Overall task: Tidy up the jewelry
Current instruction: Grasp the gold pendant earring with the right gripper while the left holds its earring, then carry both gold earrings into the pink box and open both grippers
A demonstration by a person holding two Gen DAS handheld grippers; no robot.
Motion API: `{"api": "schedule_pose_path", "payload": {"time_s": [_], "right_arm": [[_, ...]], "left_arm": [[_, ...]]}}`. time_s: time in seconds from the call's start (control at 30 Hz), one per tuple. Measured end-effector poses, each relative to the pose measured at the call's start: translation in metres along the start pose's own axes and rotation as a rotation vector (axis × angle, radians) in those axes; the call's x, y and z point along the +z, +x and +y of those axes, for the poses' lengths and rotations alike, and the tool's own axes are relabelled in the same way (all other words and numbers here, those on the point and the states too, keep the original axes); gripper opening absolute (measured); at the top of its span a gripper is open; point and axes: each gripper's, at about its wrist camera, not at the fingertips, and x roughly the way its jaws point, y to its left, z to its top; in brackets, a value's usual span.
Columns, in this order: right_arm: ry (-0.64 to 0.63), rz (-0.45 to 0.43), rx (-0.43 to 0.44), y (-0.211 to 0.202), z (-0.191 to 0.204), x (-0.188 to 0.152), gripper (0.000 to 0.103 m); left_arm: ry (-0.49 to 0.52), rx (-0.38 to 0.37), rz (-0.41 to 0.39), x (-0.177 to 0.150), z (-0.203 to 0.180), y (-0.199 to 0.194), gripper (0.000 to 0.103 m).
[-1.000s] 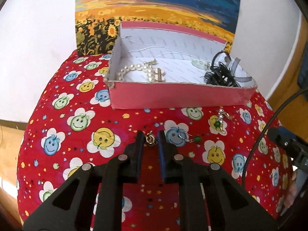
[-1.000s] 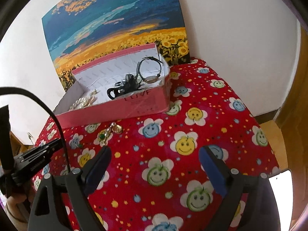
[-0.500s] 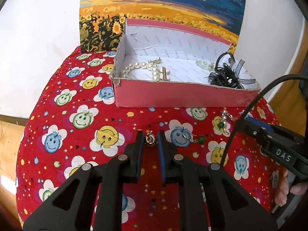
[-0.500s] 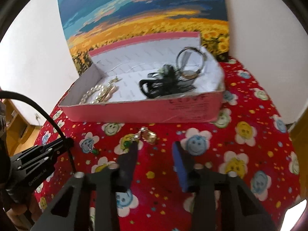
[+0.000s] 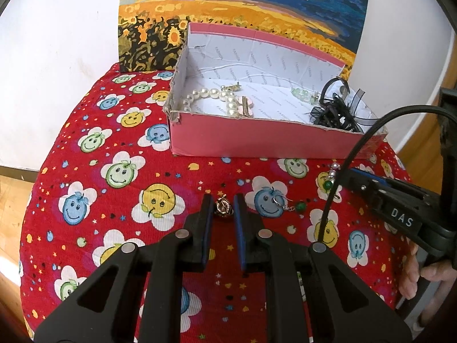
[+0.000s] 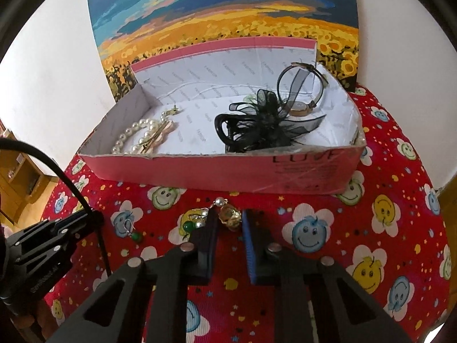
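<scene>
A pink box [image 5: 257,134] holds a pearl bracelet [image 5: 217,100], a black ribbon bow [image 5: 334,114] and a watch [image 6: 302,108]. My left gripper [image 5: 223,208] is shut on a small gold earring [image 5: 223,208], held over the red cloth [image 5: 94,200]. My right gripper [image 6: 230,220] is narrowed around a gold bead earring [image 6: 230,218] with a pearl [image 6: 219,201]; I cannot tell whether the pads touch it. Two green-bead earrings [image 5: 300,206] [image 6: 188,225] lie on the cloth near the box front.
A sunflower painting [image 5: 242,8] leans on the white wall behind the box. The round table's edge drops off to a wooden floor at left [image 5: 14,188]. The right gripper body [image 5: 400,214] and its cable [image 5: 351,154] cross the left wrist view.
My right gripper moved in to the gold bead earring by the box and its jaws narrowed from wide open. My left gripper stayed shut on its earring and rose slightly.
</scene>
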Motion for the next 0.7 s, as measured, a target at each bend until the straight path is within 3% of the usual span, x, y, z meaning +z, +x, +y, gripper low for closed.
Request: {"api": "schedule_pose_path", "payload": {"time_s": [0.43, 0.7], "right_arm": [[0.07, -0.107, 0.067, -0.064, -0.016, -0.016, 0.018], [0.079, -0.177, 0.076, -0.099, -0.024, -0.015, 0.018]], "left_arm": [[0.014, -0.019, -0.057, 0.002, -0.002, -0.025, 0.013], [0.031, -0.01, -0.113, 0.025, -0.002, -0.047, 0.013]]}}
